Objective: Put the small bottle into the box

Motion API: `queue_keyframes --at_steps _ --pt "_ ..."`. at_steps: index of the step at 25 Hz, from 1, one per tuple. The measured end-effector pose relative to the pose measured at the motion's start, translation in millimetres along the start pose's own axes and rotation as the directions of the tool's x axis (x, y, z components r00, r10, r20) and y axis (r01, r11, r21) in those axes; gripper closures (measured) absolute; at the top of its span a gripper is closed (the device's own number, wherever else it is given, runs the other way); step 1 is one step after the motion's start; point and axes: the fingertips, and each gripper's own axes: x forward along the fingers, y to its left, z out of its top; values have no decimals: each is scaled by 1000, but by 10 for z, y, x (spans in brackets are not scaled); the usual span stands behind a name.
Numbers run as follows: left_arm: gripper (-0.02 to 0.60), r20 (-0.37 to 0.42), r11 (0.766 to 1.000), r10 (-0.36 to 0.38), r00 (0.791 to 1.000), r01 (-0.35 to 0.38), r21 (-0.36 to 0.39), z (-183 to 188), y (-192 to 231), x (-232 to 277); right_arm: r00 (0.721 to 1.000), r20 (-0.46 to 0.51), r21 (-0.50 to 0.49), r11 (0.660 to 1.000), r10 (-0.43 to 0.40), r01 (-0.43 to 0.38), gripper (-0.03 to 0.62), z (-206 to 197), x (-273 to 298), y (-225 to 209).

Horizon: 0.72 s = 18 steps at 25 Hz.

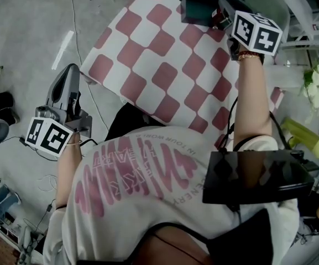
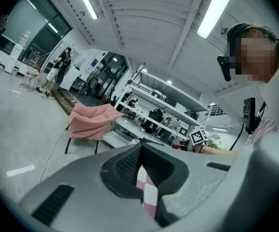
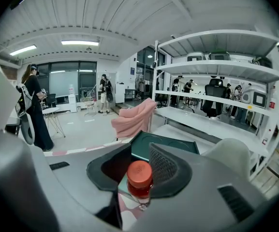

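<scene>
- The right gripper has its claw clamped on the small bottle, which is upright with its orange-red cap on top.
- The bottle is held just at the near edge of the dark green box and isn't inside it.
- The box sits on the pink-and-white checkered tablecloth.
- The left gripper is out past the table's edge, over the grey floor. Its claw tips are together, with nothing between them.
</scene>
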Motion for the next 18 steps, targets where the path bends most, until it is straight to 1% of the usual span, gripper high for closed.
queue_keyframes --at_steps 5,11,18 --pt "575 -32 1000 -27 999 27 -4 -3 82 199 999 -25 22 999 -27 27 479 -74 159 -131" --pt "574 -56 1000 -25 998 24 -13 -16 235 353 998 -47 7 999 -38 39 479 -125 322 -199" --pt "574 -79 1000 -23 997 22 -19 -70 322 438 997 -69 23 999 -36 37 479 -250 446 -197"
